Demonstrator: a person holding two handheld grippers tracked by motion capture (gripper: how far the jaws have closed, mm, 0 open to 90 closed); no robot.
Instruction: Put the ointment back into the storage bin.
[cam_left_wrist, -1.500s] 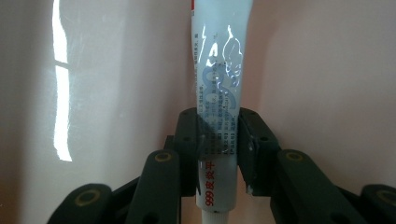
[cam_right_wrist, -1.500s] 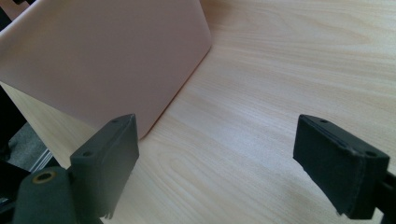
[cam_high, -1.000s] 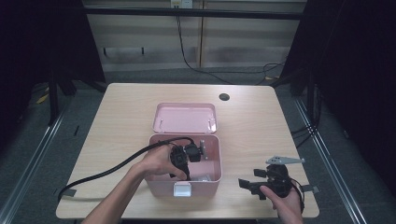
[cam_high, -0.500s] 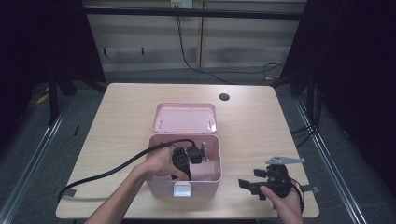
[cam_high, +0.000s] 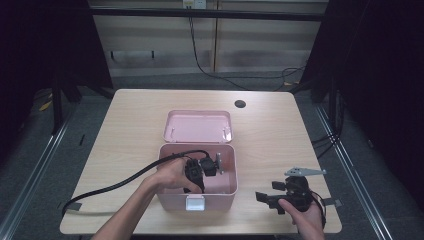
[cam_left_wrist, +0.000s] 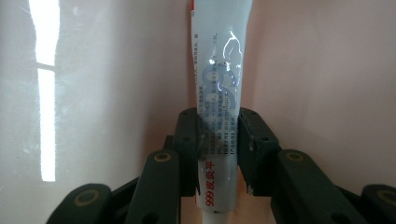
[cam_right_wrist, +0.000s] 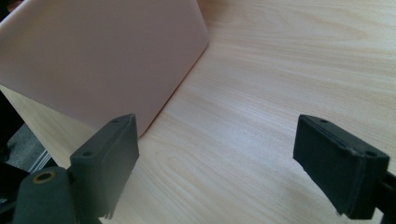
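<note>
- Our left gripper (cam_high: 212, 167) has its fingers (cam_left_wrist: 187, 144) clamped on a white ointment tube (cam_left_wrist: 218, 93), one pad on each flat side, low on the tube's body.
- The tube's long axis runs straight ahead of the fingers, along the line the gripper points; in the left gripper view the far end passes out of the top, so we cannot tell cap from crimp there.
- The tube sits inside the pink box (cam_high: 226, 189), close to its pale inner wall; whether it touches the wall or the floor of the box we cannot tell.
- In the high view our left hand (cam_high: 172, 175) reaches over the box's near-left rim, gripper down in the cavity. This hand is plainly the nearer one to the tube.
- The box's lid (cam_high: 198, 126) lies open behind it, flat on the surface (cam_high: 280, 135).
- Our right gripper (cam_high: 272, 199) rests to the right of the box, fingers (cam_right_wrist: 343, 168) wide apart with nothing between them, the box's outer wall just beside one of them.
</note>
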